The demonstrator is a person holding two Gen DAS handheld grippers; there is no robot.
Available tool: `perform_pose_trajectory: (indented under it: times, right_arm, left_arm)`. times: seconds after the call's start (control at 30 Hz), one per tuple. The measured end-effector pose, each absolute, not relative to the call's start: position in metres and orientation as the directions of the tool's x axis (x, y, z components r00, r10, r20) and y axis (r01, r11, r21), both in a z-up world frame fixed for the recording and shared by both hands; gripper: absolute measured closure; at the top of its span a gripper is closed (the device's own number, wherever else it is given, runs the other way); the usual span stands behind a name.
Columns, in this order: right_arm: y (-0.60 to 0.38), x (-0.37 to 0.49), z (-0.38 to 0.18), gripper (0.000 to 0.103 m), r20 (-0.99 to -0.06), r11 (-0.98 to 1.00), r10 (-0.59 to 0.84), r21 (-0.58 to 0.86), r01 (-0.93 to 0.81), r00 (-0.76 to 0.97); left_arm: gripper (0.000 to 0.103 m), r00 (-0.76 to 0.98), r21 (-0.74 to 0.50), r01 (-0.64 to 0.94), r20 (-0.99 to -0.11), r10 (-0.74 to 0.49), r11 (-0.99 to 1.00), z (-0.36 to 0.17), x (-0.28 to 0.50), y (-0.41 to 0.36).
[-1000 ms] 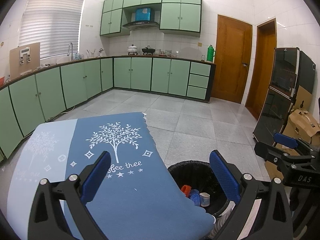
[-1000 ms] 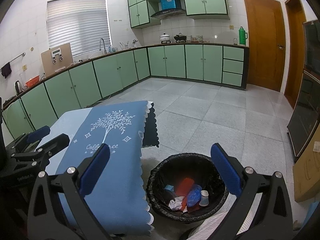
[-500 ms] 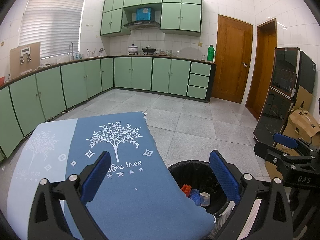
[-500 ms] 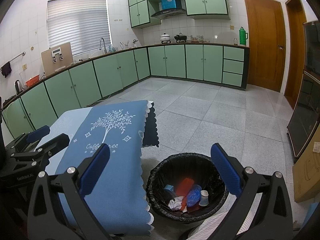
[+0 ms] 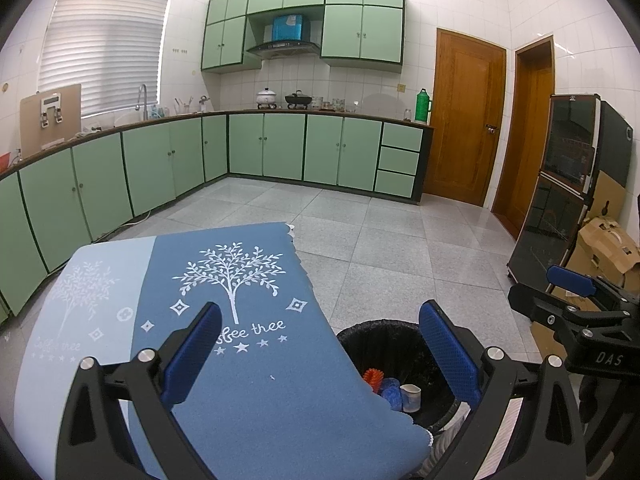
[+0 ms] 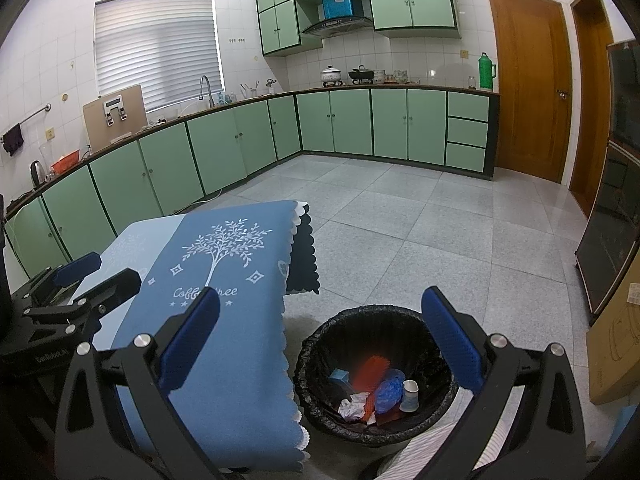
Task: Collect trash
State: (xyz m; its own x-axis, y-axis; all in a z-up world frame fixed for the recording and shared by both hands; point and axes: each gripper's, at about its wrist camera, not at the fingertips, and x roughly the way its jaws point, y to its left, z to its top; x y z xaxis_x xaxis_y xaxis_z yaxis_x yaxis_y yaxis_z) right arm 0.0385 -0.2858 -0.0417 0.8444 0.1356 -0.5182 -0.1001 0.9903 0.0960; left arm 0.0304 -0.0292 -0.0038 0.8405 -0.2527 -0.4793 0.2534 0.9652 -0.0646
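A black-lined trash bin [image 6: 320, 344] stands on the floor right of the table, also seen in the left wrist view [image 5: 376, 330]. It holds a red wrapper [image 6: 370, 366], a blue bag [image 6: 388, 390], a white paper cup [image 6: 409, 395] and crumpled paper [image 6: 352, 407]. My right gripper [image 6: 322, 338] is open and empty above the bin. My left gripper [image 5: 320, 354] is open and empty over the table's blue cloth [image 5: 224, 292]. Each gripper shows in the other's view, the left [image 6: 76, 280] and the right [image 5: 572, 284].
The table cloth [image 6: 224, 264] hangs over the table edge next to the bin. Green cabinets [image 5: 280, 148] line the far and left walls. A dark glass cabinet [image 5: 560, 192] and cardboard boxes [image 5: 604, 248] stand at the right. Grey tiled floor [image 6: 420, 220] lies beyond.
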Motion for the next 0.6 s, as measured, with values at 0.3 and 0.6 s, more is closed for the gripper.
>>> perform_pose_trajectory:
  times: [0.3, 0.6]
  right_arm:
    - [-0.2852, 0.039, -0.0422, 0.005, -0.518, 0.99, 0.136, 0.096, -0.101, 0.844]
    - [-0.285, 0.0391, -0.0419, 0.005, -0.518, 0.99, 0.136, 0.096, -0.101, 0.844]
  left_arm:
    - [0.006, 0.841, -0.064, 0.251, -0.48, -0.251, 0.966, -0.0047, 0.0296, -0.0282]
    - [0.006, 0.84, -0.064, 0.251, -0.481, -0.25, 0.966, -0.0042, 0.0299, -0.0281]
